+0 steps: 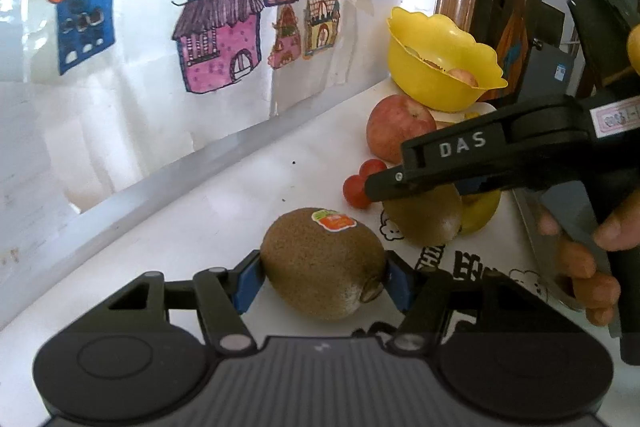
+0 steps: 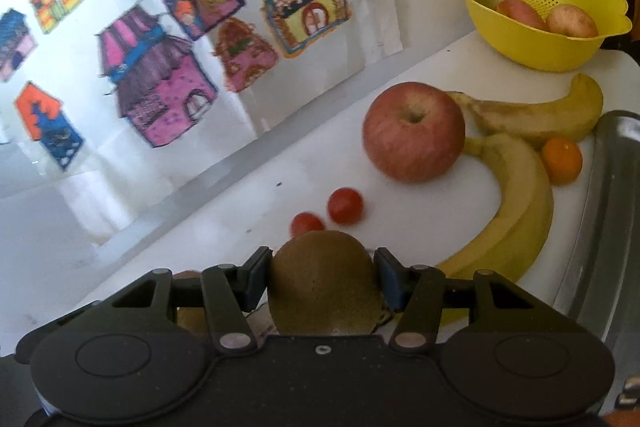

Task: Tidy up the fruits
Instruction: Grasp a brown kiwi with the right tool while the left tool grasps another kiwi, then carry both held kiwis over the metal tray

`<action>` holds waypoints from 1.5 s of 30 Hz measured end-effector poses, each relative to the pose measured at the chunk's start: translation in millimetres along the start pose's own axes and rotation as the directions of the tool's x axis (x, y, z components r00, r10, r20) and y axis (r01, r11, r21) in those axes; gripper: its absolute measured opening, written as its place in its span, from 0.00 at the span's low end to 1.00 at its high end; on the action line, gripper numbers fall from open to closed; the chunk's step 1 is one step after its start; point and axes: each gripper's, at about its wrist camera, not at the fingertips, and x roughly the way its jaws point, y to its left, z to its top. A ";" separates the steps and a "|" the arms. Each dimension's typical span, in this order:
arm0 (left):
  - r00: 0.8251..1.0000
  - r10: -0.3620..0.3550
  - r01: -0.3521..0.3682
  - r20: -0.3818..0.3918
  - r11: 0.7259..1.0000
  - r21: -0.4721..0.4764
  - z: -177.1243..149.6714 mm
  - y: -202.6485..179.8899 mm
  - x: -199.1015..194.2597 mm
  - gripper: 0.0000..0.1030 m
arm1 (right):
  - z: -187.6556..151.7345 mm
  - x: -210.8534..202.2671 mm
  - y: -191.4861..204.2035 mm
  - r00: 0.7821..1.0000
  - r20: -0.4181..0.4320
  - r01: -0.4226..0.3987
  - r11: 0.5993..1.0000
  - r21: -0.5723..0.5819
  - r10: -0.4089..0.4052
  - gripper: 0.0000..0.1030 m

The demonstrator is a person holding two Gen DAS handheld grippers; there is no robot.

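In the left wrist view my left gripper (image 1: 323, 273) is shut on a brown kiwi (image 1: 316, 247) with an orange-green sticker; both blue pads press its sides just above the white table (image 1: 240, 195). To its right, a black finger (image 1: 440, 163) of the right gripper lies across a second kiwi (image 1: 424, 219), with a hand on the grip. In the right wrist view my right gripper (image 2: 323, 267) is shut on that plain kiwi (image 2: 320, 291). A yellow bowl (image 2: 532, 55) holding a few fruits stands at the far right corner.
A red apple (image 2: 414, 133), two bananas (image 2: 520, 211), a small orange (image 2: 562, 161) and two cherry tomatoes (image 2: 346, 206) lie between the kiwis and the bowl. A metal tray (image 2: 608, 187) edges the table on the right. House drawings (image 2: 160, 87) cover the wall behind.
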 end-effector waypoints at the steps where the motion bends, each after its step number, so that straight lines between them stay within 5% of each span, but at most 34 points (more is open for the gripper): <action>1: 1.000 -0.001 0.001 0.004 1.000 -0.002 -0.9 -0.7 -2.5 0.65 | -2.2 -3.1 2.4 1.000 0.002 -0.008 1.000 0.003 0.008 0.56; 21: 0.997 0.008 -0.006 0.075 1.000 -0.025 -19.3 -14.3 -53.4 0.65 | -34.5 -112.3 -3.6 0.980 0.101 -0.175 0.984 0.008 0.174 0.56; 34: 0.987 -0.093 0.091 0.128 0.996 0.022 0.3 -84.7 -54.5 0.65 | -28.7 -182.2 -78.0 0.969 0.240 -0.078 0.996 0.041 0.067 0.56; 45: 0.977 -0.154 0.149 0.150 0.988 0.045 20.3 -152.6 -25.6 0.65 | -43.6 -191.7 -153.2 0.960 0.277 0.012 0.994 0.112 -0.043 0.56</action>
